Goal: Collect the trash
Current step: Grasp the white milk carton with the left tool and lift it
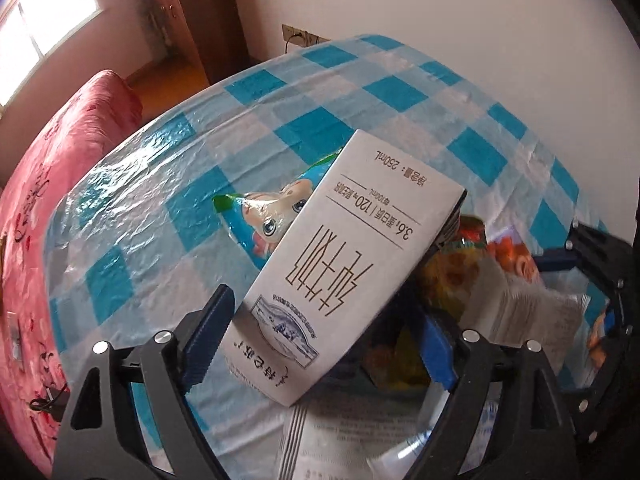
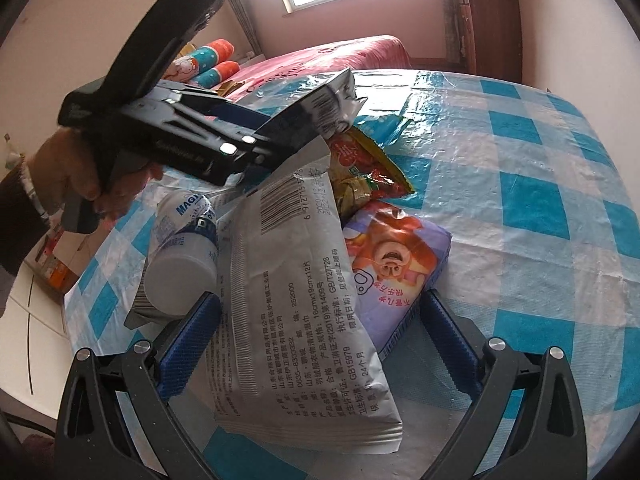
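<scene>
Trash gathers in one heap on the checked tablecloth point(image 2: 520, 184), presumably so it can be taken together. Milk carton point(image 1: 344, 264) sits between the left gripper point(image 1: 320, 344)'s wide-open jaws, tilted over the heap, seemingly just let go. Right gripper point(image 2: 320, 344) straddles the white wipes pack point(image 2: 296, 300), jaws open, pads apparently not pressing; beside the pack lies a white bottle point(image 2: 180, 256).

I am looking at my table point(image 2: 540, 200) wearing its blue-checked plastic cover; lying around the white wipes pack point(image 2: 296, 300) are a bottle point(image 2: 180, 256) left, tissue pack point(image 2: 396, 264) right, snack wrapper point(image 2: 360, 172) behind.
</scene>
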`<state>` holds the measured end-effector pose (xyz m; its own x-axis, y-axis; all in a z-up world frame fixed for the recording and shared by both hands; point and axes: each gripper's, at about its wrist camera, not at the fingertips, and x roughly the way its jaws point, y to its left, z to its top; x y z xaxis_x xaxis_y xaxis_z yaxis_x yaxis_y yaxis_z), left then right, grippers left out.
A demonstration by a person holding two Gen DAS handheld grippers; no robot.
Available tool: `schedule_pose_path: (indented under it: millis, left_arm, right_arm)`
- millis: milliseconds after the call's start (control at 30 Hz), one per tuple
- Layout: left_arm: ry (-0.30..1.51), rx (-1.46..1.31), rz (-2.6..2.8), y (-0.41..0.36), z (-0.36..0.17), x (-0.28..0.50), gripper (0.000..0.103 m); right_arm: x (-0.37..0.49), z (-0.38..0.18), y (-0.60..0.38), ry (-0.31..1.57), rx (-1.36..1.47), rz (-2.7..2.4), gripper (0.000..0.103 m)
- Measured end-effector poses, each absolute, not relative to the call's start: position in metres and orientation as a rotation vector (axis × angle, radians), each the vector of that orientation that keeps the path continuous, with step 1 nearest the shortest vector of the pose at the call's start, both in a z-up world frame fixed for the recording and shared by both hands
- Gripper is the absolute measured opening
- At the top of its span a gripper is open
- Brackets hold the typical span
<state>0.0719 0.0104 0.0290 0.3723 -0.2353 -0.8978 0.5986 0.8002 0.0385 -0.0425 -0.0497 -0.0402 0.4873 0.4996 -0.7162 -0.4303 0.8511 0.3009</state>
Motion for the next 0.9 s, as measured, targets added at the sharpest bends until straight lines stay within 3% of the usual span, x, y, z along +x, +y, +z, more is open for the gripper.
schedule_pose_path:
  millis: [400,433,533,900]
  left_arm:
    - [1.002,0.380,-0.461,0.004,0.028,0.094,0.085]
    - [0.995,0.377,-0.453,0.004,0.028,0.093,0.082]
    - [0.996,0.361,-0.408,0.004,0.027,0.087,0.058]
    - [0.941,0.252,-0.261,0.027,0.053,0.065,0.054]
  right_arm:
    - [-0.042,-0.041,-0.049,0.899,0.081,0.567,0.099]
    - [-0.041,-0.041,-0.049,0.900,0.080,0.567,0.099]
    - [-0.042,-0.041,-0.049,0.899,0.080,0.567,0.099]
    - [-0.050,-0.041,-0.041,0.901,0.014,0.555,0.099]
